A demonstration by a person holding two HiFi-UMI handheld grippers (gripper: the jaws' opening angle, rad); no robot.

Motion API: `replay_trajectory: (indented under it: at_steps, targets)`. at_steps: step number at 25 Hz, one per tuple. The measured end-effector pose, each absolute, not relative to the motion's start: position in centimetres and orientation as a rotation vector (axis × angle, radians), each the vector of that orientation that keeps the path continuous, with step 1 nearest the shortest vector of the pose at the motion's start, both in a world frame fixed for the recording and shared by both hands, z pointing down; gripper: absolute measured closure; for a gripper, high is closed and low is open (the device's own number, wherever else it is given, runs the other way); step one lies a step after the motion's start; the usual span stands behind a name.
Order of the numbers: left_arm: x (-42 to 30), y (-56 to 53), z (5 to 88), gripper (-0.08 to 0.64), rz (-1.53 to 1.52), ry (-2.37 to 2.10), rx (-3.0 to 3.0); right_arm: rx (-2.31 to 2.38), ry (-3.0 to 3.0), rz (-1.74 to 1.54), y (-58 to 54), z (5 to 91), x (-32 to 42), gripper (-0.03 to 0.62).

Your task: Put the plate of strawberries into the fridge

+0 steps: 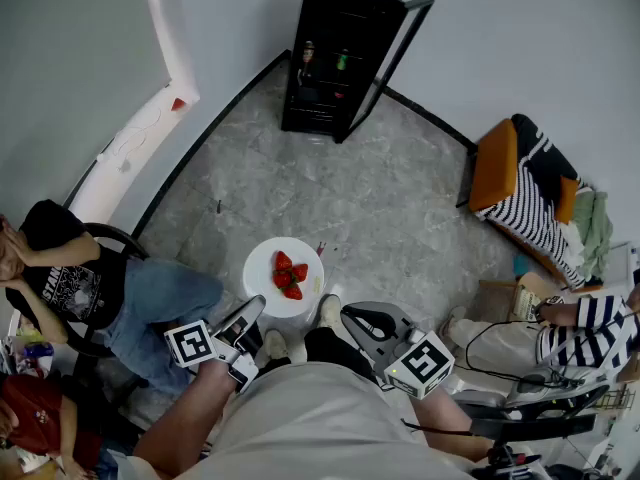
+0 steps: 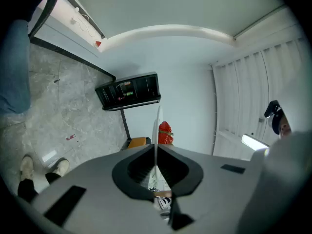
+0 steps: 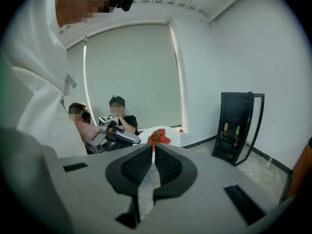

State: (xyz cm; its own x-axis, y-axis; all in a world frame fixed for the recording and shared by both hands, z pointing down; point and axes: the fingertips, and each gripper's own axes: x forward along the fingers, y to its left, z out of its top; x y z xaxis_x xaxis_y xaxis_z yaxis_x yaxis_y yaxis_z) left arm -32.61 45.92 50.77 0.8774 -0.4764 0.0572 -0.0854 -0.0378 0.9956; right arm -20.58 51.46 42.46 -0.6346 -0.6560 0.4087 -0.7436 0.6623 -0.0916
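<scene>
So the plate (image 1: 263,268) of strawberries (image 1: 289,276) is clamped by its rim in the left tool (image 1: 258,309), with the right tool (image 1: 348,316) closed empty beside it.

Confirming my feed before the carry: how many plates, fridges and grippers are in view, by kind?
plate: 1
fridge: 1
grippers: 2, the left gripper and the right gripper
Total: 4
</scene>
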Motion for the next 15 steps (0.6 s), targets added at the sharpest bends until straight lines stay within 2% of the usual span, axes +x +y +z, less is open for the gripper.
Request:
replay_trajectory:
  at_steps: [15]
  targets:
    - [-28.3,43.8,49.5,0.535,-0.344,-0.465,1.625,1.08,-2.636,0.345,49.8,41.6,-17.0,0.561]
